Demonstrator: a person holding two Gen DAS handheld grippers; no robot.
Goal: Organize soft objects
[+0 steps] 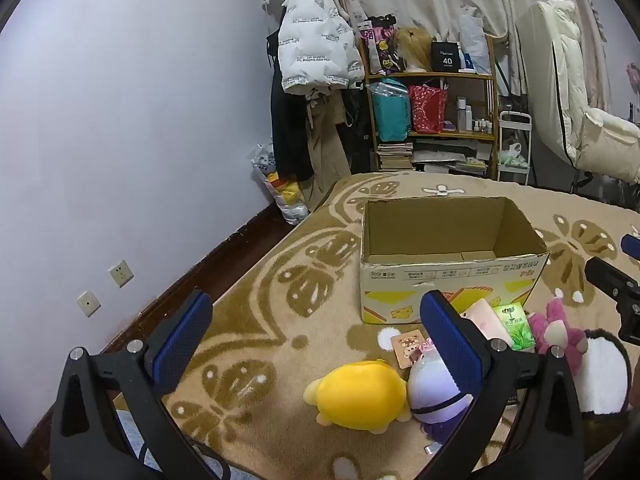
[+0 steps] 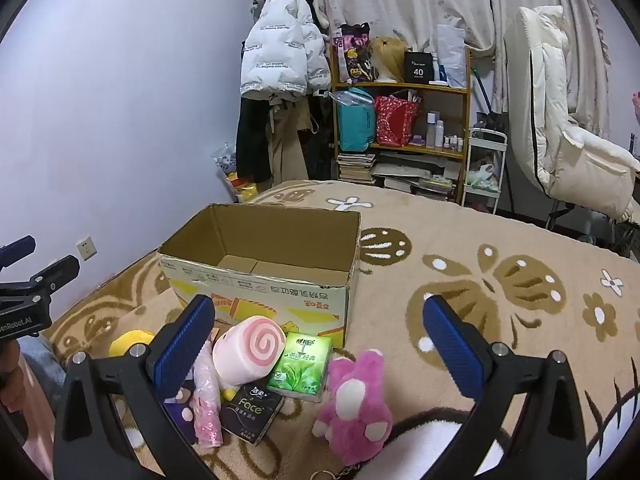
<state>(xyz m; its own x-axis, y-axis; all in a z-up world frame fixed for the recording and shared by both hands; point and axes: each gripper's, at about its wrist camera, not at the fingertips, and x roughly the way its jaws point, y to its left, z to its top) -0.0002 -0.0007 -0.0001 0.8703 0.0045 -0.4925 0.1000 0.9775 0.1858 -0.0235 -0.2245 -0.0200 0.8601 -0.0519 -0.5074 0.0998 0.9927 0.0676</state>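
Both grippers hang spread and empty above the patterned bed (image 2: 500, 240), short of the open cardboard box (image 2: 260, 276). The soft things lie in a cluster just in front of the box's near wall. The pink plush (image 2: 356, 404) sits low and slightly left between the right gripper (image 2: 320, 344) fingers, its long axis running roughly away from the camera, so this gripper looks nearer to it. The yellow plush (image 1: 360, 400) lies below the left gripper (image 1: 316, 336), beside a lilac plush (image 1: 432, 388)
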